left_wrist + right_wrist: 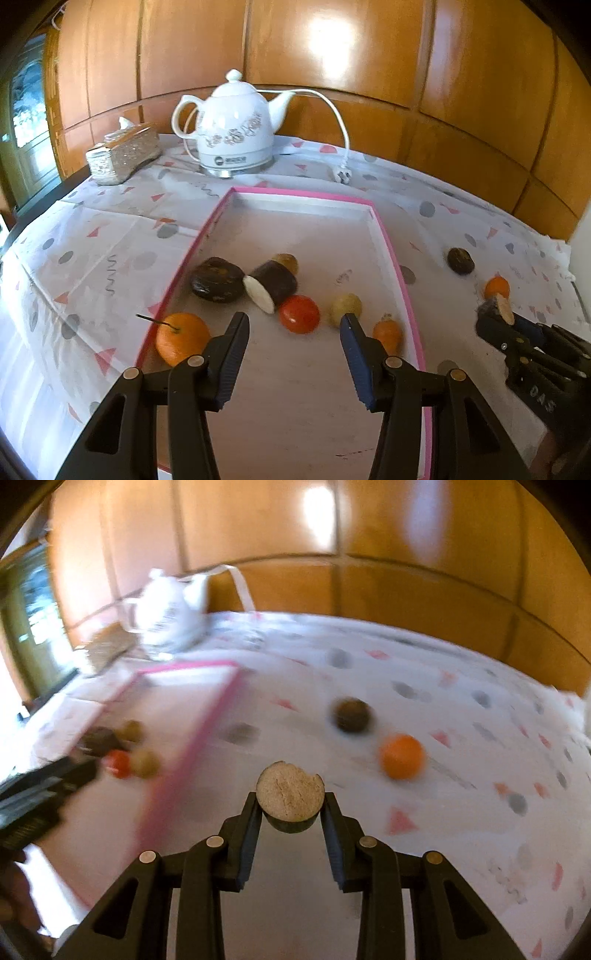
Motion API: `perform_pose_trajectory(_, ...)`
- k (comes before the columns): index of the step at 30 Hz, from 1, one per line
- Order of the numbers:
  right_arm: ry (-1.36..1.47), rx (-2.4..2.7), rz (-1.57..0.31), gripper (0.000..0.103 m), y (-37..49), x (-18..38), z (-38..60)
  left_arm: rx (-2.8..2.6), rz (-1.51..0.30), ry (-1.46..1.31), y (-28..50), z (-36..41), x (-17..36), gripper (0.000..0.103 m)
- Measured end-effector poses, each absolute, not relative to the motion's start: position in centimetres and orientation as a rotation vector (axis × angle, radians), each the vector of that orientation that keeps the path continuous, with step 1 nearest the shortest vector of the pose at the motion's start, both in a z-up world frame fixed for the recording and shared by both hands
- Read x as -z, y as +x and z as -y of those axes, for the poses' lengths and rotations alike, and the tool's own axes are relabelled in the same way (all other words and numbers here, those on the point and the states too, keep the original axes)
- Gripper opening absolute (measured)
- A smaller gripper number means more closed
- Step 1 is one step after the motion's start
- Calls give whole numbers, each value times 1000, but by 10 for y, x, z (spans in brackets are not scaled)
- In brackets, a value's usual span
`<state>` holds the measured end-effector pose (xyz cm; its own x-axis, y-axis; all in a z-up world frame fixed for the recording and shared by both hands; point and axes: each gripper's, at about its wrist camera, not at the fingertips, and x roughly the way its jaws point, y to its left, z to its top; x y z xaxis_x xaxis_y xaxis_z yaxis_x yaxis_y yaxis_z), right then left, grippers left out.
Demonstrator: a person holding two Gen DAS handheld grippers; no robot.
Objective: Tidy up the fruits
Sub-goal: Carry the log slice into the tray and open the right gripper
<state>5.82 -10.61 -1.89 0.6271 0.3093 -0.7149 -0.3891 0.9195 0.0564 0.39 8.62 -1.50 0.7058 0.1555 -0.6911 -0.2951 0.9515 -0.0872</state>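
Jaws clamp cut fruit piece.

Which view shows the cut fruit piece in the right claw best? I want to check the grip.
The right wrist view: the cut fruit piece sits sharp and centred between the right claw pads. The left wrist view shows it small at the edge.

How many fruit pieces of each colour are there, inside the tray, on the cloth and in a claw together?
Orange: 3
Red: 1
Yellowish: 2
Dark brown, whole: 2
Dark, cut, pale face: 2, one in the tray, one in the right claw
Total: 10
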Motion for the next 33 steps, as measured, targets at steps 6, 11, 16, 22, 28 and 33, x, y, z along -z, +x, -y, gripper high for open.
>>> perform_pose_trajectory(6,-124,-537,-793,33,51,9,61,-291,-732,-228,-1,-101,12,52)
perform_pose_trajectory(11,-121,-602,-826,33,47,12,41,-327,-721,-258,-5,-116,11,54)
perform_pose_trajectory(16,-94,-671,-849,33,46,13,29,-371,-712,-289,-7,-132,11,55)
perform_pose_trajectory(22,-77,-683,-861,36,47,18,19,-381,-722,-294,-7,-135,15,55)
perform_pose_trajectory(28,-73,-640,-833,36,43,14,30,-336,-725,-269,-5,-121,13,55)
perform_pose_trajectory(33,-60,-564,-811,36,45,12,49,-297,-724,-248,-2,-107,10,55)
